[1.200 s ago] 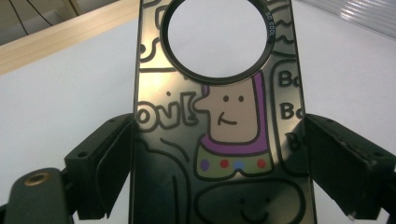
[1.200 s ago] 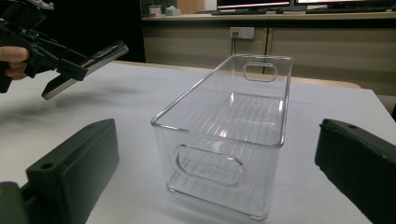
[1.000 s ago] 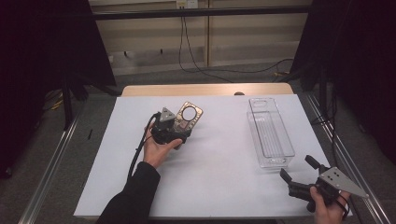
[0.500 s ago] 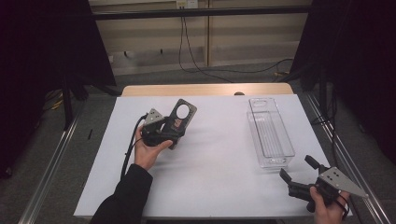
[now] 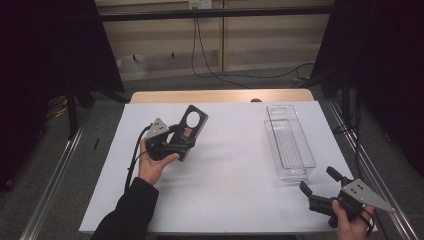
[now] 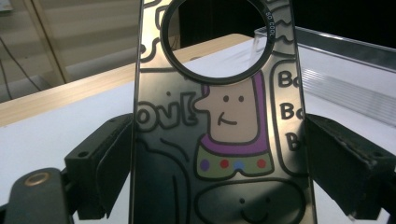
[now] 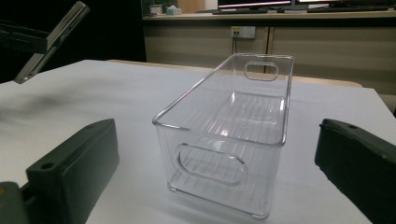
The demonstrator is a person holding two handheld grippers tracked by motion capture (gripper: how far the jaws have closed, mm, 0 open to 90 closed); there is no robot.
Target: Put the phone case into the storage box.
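A glossy phone case (image 5: 194,124) (image 6: 224,130), printed with cartoon figures and pierced by a round camera hole, is held up off the white table (image 5: 235,190), tilted. My left gripper (image 5: 181,140) (image 6: 219,163) is shut on its lower part, one jaw on each long edge. A clear plastic bin (image 5: 290,172) (image 7: 210,140) stands empty at the right of the table. My right gripper (image 5: 316,179) (image 7: 217,158) hovers open at the front right corner, its jaws aimed at the bin's near end and apart from it.
The table's wooden far edge (image 5: 220,96) borders a floor with cables (image 5: 210,60). Metal rails (image 5: 55,175) run along both sides of the table. In the right gripper view the raised case (image 7: 51,39) appears edge-on at upper left.
The left hand has drawn left and slightly toward me, tipping the phone case up from near flat on the table. The right gripper has stayed put.
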